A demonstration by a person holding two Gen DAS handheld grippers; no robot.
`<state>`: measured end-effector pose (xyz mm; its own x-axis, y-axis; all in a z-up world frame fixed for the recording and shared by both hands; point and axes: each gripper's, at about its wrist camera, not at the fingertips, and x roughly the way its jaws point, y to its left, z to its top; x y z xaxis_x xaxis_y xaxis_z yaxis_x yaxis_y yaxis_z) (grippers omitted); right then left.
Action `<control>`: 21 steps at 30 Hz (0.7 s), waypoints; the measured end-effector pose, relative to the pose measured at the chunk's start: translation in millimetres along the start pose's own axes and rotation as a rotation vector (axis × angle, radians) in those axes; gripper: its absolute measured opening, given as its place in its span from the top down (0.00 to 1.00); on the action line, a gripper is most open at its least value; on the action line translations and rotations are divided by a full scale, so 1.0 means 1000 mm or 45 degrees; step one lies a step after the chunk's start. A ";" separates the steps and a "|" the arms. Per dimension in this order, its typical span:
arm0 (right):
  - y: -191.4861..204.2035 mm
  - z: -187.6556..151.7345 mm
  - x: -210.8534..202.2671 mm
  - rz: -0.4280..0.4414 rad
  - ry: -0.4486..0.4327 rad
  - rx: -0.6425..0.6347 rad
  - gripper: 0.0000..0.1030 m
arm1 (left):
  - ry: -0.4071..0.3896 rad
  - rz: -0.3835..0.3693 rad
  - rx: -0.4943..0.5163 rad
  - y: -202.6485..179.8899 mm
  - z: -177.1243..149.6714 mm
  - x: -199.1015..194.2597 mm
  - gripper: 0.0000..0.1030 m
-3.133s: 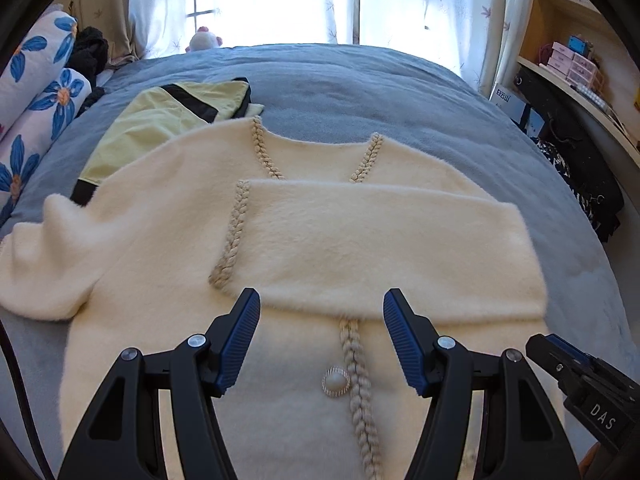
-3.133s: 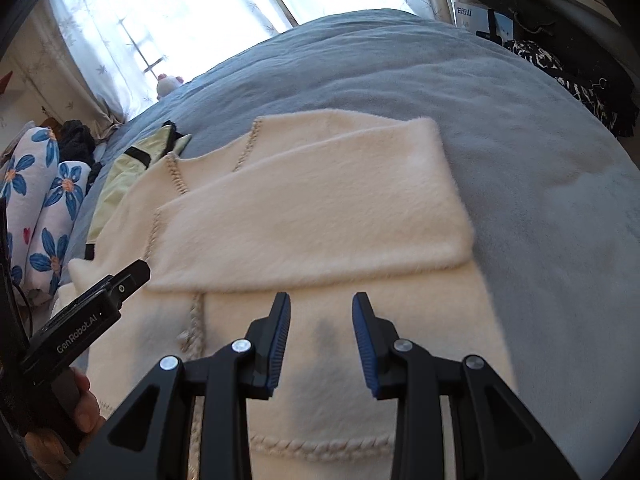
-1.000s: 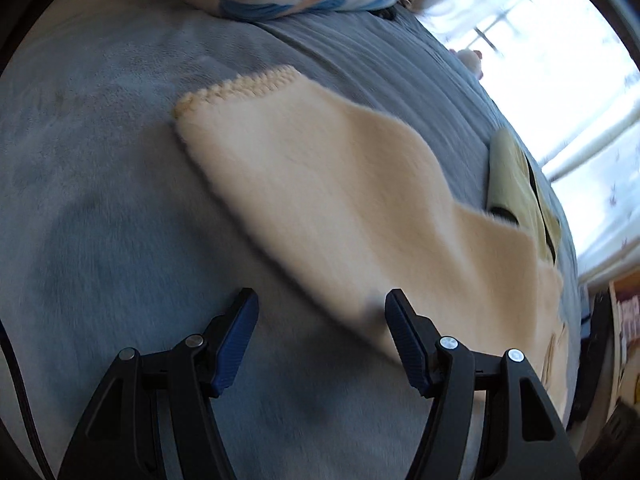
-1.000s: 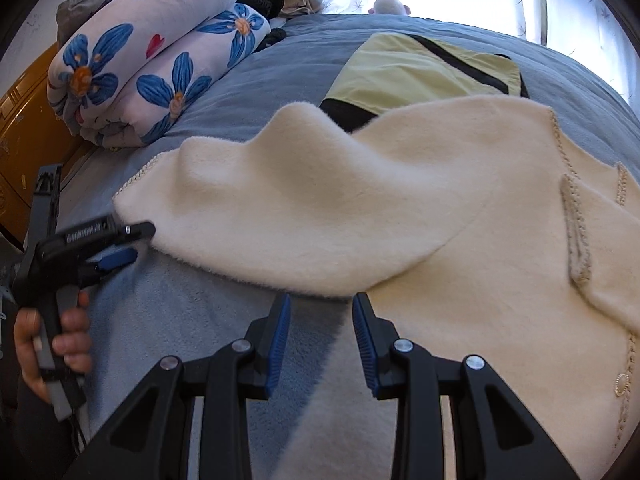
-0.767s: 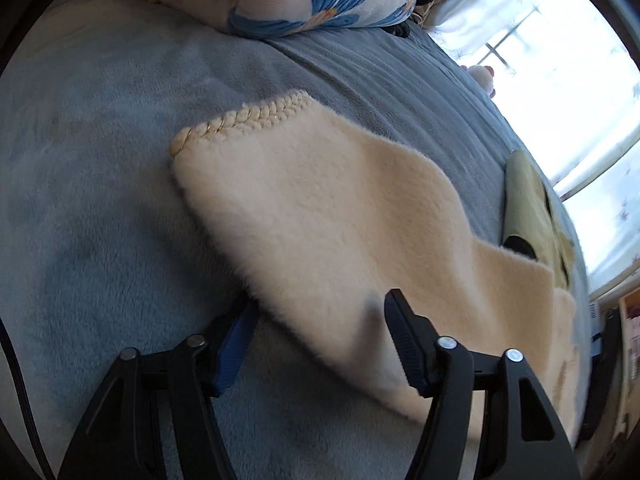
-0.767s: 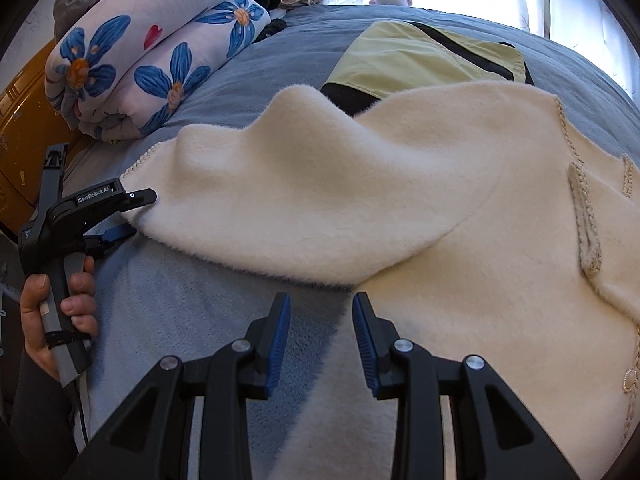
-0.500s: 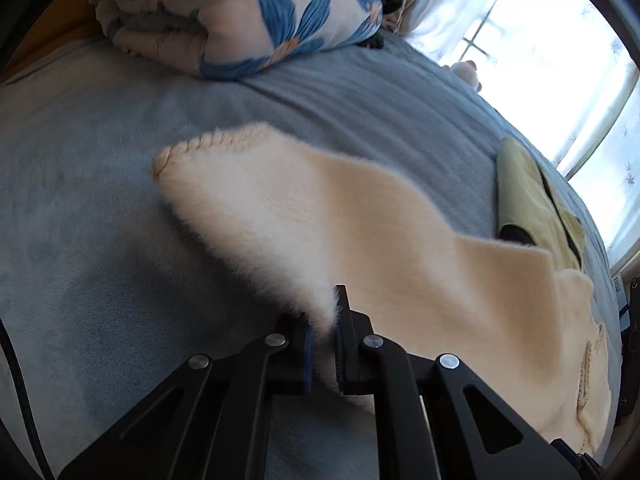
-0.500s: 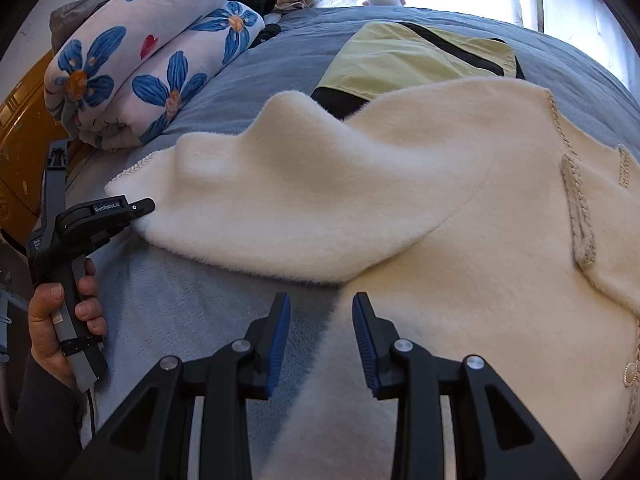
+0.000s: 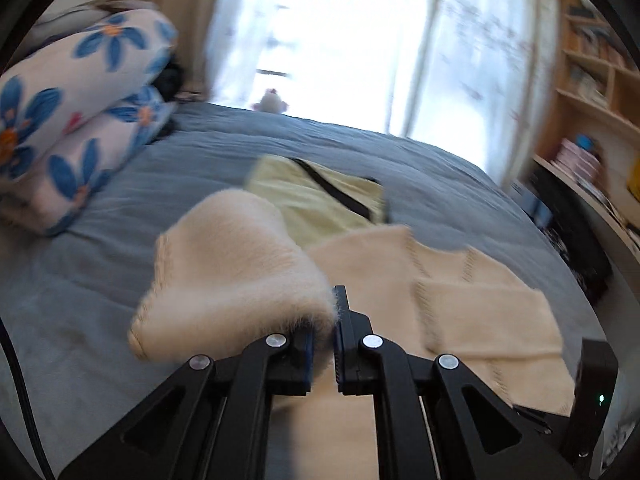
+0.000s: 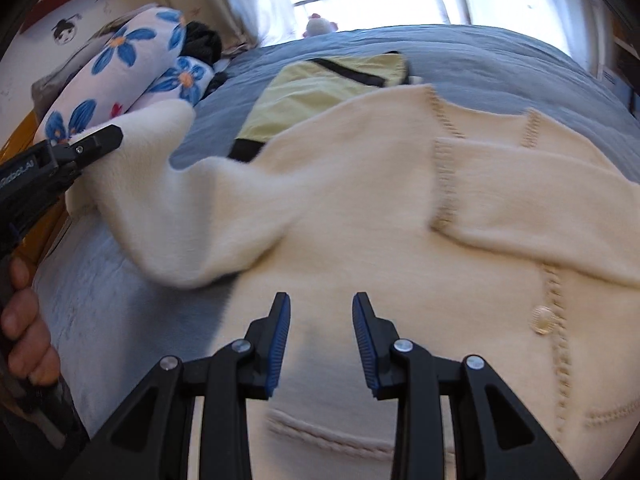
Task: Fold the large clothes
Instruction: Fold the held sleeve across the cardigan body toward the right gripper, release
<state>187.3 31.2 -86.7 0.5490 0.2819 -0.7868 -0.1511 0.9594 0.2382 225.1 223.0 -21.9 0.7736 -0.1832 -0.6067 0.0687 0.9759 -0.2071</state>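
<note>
Garment: fluffy cream knitted cardigan (image 10: 380, 216) lies flat on the grey-blue bedspread (image 10: 500, 64), one sleeve already folded across its chest.
Left gripper (image 9: 334, 336): clamped tight on the other cream sleeve's (image 9: 236, 276) edge, lifted clear of the bed at 10 o'clock from the body.
Right gripper (image 10: 320, 336): jaws partly apart, empty, hovering over the hem.
Risk: thin pinch on slippery fluff; a quick swing could pull the sleeve free.
Risk: nothing pins the body, so it may drag and bunch toward the yellow-green garment with black trim (image 10: 320, 88) at 12 o'clock.
</note>
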 end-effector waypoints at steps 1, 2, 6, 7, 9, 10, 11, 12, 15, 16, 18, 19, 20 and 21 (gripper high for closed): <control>-0.012 -0.002 -0.003 -0.016 0.001 0.024 0.69 | 0.041 -0.027 0.031 -0.020 -0.007 0.012 0.95; -0.026 -0.005 -0.006 -0.033 0.005 0.053 0.69 | 0.085 -0.050 0.054 -0.036 -0.016 0.023 0.95; -0.077 -0.016 -0.018 -0.128 0.019 0.143 0.69 | 0.246 -0.123 0.124 -0.089 -0.050 0.066 0.94; -0.090 -0.019 -0.021 -0.140 0.018 0.168 0.69 | 0.279 -0.142 0.139 -0.101 -0.057 0.076 0.94; -0.110 -0.024 -0.027 -0.156 0.015 0.221 0.69 | 0.325 -0.152 0.174 -0.121 -0.072 0.091 0.94; -0.120 -0.025 -0.030 -0.158 0.013 0.249 0.69 | 0.348 -0.147 0.194 -0.129 -0.078 0.097 0.94; -0.128 -0.027 -0.032 -0.152 0.011 0.269 0.69 | 0.368 -0.136 0.206 -0.136 -0.087 0.096 0.89; -0.136 -0.028 -0.035 -0.144 0.011 0.292 0.69 | 0.387 -0.132 0.208 -0.140 -0.091 0.099 0.84; -0.147 -0.028 -0.039 -0.104 0.010 0.315 0.69 | 0.409 -0.170 0.157 -0.143 -0.099 0.100 0.55; -0.147 -0.027 -0.039 -0.084 0.011 0.311 0.69 | 0.428 -0.190 0.127 -0.140 -0.100 0.099 0.43; -0.145 -0.022 -0.040 -0.043 0.012 0.298 0.68 | 0.455 -0.210 0.075 -0.133 -0.103 0.093 0.34; -0.143 -0.019 -0.040 -0.020 0.013 0.288 0.63 | 0.454 -0.218 0.057 -0.130 -0.103 0.087 0.33; -0.139 -0.014 -0.041 0.006 0.009 0.270 0.58 | 0.454 -0.217 0.050 -0.126 -0.104 0.081 0.33; -0.133 -0.008 -0.042 0.029 -0.005 0.240 0.48 | 0.452 -0.208 0.051 -0.122 -0.105 0.076 0.33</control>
<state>177.3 -107.7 -89.9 0.5502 0.3028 -0.7782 -0.0066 0.9335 0.3586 209.6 77.6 -122.9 0.4850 -0.3595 -0.7972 0.2033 0.9330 -0.2970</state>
